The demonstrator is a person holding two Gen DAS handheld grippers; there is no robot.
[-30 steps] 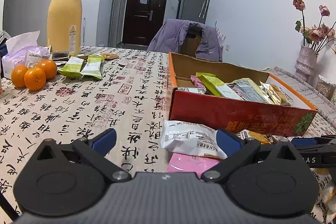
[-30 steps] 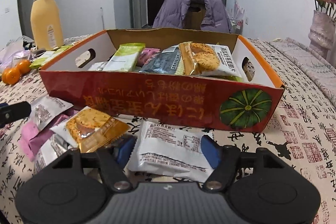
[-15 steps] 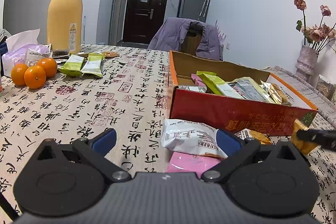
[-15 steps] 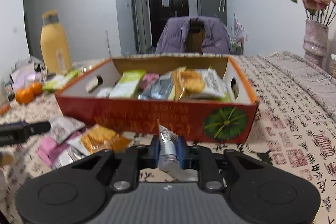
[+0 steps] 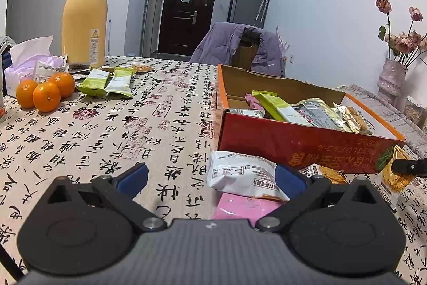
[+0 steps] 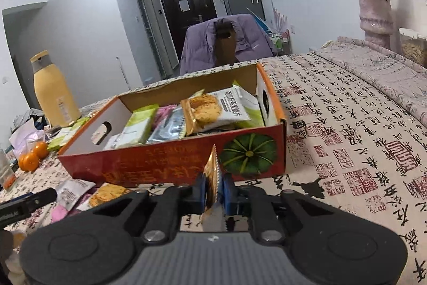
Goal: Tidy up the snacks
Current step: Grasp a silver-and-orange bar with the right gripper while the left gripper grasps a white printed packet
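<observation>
A red cardboard box (image 6: 170, 162) holds several snack packets; it also shows in the left wrist view (image 5: 293, 146). My right gripper (image 6: 213, 190) is shut on a gold and white snack packet (image 6: 212, 178), held edge-up in front of the box; that packet also shows in the left wrist view (image 5: 392, 178). My left gripper (image 5: 210, 178) is open and low over the table. A white packet (image 5: 242, 176) lies on a pink packet (image 5: 240, 207) between its fingers. More loose packets (image 6: 80, 191) lie left of the box.
Three oranges (image 5: 45, 92), a tissue pack (image 5: 29, 63), a yellow flask (image 5: 84, 15) and two green packets (image 5: 109, 80) sit at the far left. A vase of flowers (image 6: 375, 15) stands far right. A chair with a purple jacket (image 5: 240, 44) is behind the table.
My right gripper closed on the packet that lay flat in front of the box and lifted it up on edge. The left gripper barely moved.
</observation>
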